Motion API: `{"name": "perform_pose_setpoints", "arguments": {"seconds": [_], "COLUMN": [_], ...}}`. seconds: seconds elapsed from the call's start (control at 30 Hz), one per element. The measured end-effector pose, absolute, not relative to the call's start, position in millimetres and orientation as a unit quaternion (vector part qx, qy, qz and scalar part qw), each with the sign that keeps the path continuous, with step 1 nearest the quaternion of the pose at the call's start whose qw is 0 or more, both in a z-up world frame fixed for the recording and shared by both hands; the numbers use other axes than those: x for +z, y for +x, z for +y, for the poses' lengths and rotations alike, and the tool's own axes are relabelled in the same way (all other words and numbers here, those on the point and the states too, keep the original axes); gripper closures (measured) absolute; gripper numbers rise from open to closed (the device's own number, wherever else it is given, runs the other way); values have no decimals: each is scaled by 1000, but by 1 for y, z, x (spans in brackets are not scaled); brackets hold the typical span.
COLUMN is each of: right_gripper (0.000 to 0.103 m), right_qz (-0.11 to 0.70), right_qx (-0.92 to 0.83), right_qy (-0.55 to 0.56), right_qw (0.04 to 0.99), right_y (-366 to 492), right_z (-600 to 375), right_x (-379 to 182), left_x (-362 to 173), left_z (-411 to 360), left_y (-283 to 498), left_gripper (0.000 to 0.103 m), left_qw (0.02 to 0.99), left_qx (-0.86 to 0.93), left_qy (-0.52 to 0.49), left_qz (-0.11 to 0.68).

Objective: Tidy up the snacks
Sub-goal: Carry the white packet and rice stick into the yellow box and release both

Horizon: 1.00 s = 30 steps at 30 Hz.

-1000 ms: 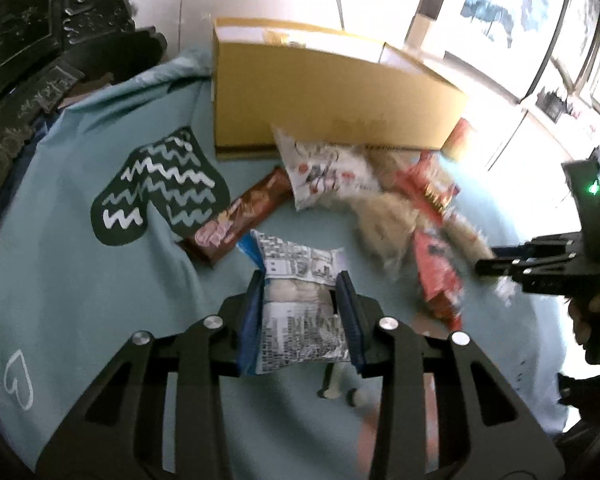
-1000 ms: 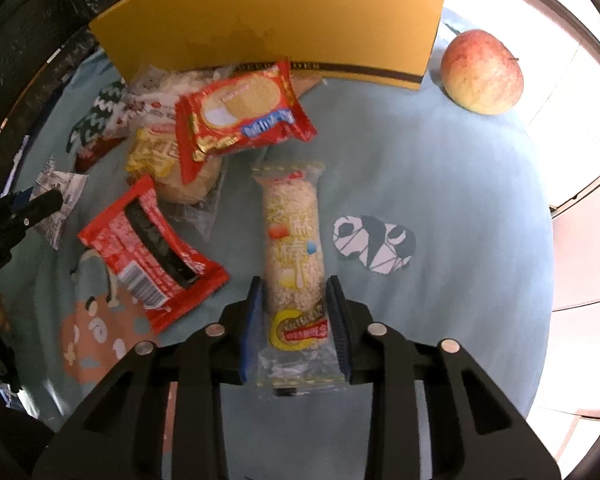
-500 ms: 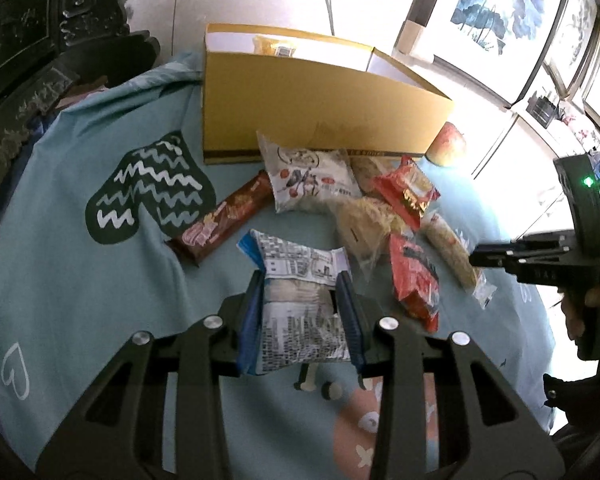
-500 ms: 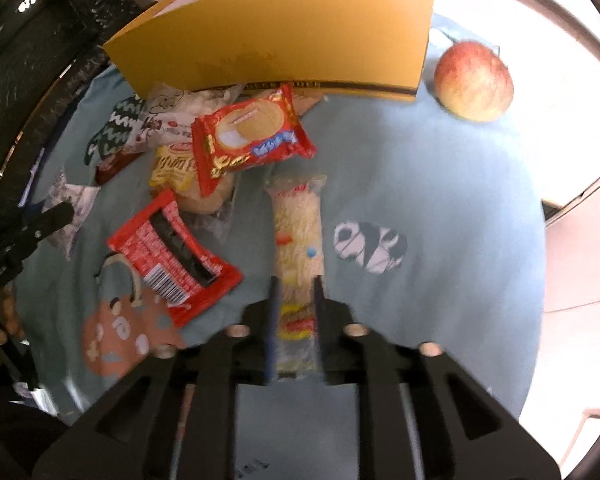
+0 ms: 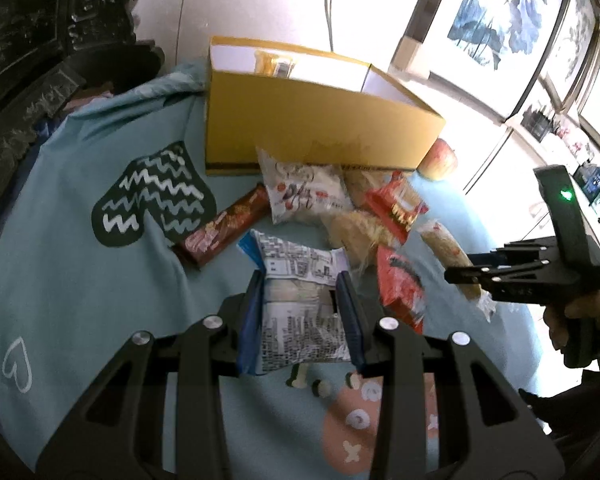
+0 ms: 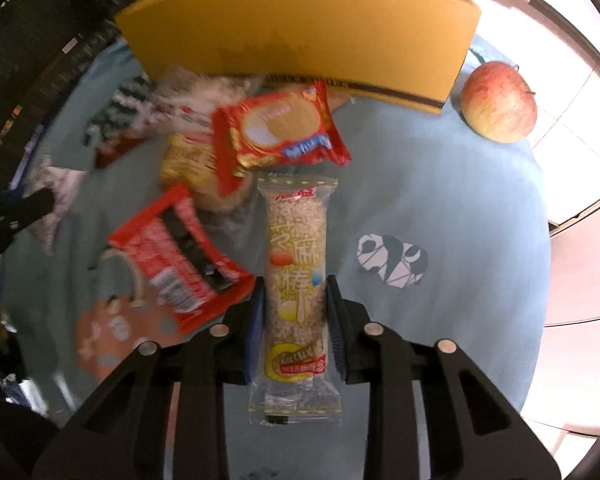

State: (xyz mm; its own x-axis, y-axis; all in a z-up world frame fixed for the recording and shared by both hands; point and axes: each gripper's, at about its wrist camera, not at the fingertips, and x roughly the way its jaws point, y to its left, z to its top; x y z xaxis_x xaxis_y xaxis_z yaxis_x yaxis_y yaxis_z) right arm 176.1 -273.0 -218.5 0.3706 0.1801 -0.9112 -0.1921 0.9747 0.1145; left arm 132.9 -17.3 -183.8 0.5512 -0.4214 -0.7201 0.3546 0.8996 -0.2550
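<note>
My left gripper [image 5: 300, 280] is shut on a white printed snack pack [image 5: 300, 300] and holds it above the teal cloth. My right gripper [image 6: 294, 288] is shut on a long rice-stick bar [image 6: 296, 272], also seen lifted in the left wrist view [image 5: 452, 256]. A yellow cardboard box [image 5: 312, 128] [image 6: 300, 36] stands open at the back with one yellow pack inside. Loose on the cloth lie a brown bar [image 5: 224, 228], a white bag [image 5: 308, 192], a red biscuit pack [image 6: 280, 128] and a red-black pack [image 6: 180, 252].
A red apple [image 6: 498, 102] sits right of the box. The round table's teal cloth [image 5: 80, 280] has printed patches. Dark carved furniture [image 5: 28, 40] stands at the left. A yellowish bag [image 6: 192, 168] lies under the red biscuit pack.
Both grippers have risen with their snacks; the rice-stick bar has left the cloth. The box looks closer in the right wrist view and its inside shows more from the left.
</note>
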Motion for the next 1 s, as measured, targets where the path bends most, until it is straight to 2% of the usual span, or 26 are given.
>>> {"name": "perform_pose_setpoints", "arguments": {"seconds": [0.2,0.37,0.7,0.93,1.0], "right_gripper": [74,74,74,74,73], "right_qz": [504,442,358,346,350], "right_qx": [116,122,117,109,114], "right_qy": [25,42,26,12,17], "right_qw": [855,888,926,932,930], "right_y": [166,175,252,319,339], "right_z": [-292,-300,-309,-304,-304], "right_x": [-167,-99,19,45,40], "left_x": [-152,-109,-16,20,20], "left_z": [-28,-42,-72,-84,-86], "left_y": [138,153,234,302,323], "left_gripper": [66,66,65,65,59], "left_qw": [888,898,926,937,940], "left_qx": [-243,-265,-255,-229,-210], "left_qy": [-48,-58,-76,-53,-48], "left_qz": [388,345,269,258,265]}}
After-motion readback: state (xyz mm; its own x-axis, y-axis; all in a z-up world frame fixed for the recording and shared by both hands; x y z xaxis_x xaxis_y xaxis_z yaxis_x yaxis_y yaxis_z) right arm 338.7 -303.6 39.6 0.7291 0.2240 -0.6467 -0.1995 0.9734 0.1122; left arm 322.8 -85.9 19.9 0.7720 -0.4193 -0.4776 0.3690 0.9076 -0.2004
